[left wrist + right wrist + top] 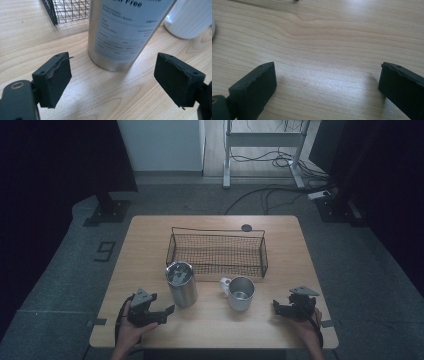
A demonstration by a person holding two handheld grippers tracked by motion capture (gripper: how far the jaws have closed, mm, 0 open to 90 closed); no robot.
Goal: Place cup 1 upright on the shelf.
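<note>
The steel tumbler [120, 32], its label ending in "Free", stands just before the wire basket [218, 251], left of the white mug [239, 293]. Left gripper [112, 77] and right gripper [327, 85] gape, released.

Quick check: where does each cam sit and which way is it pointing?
High view: above the person's side, looking forward and down on the wooden table, wire basket; both hands, left gripper, right gripper.
Left gripper view: on the left gripper, jaws apart, facing the steel canister and white mug.
Right gripper view: on the right gripper, jaws apart, over bare tabletop.
Shared: canister and mug, high and left views.
</note>
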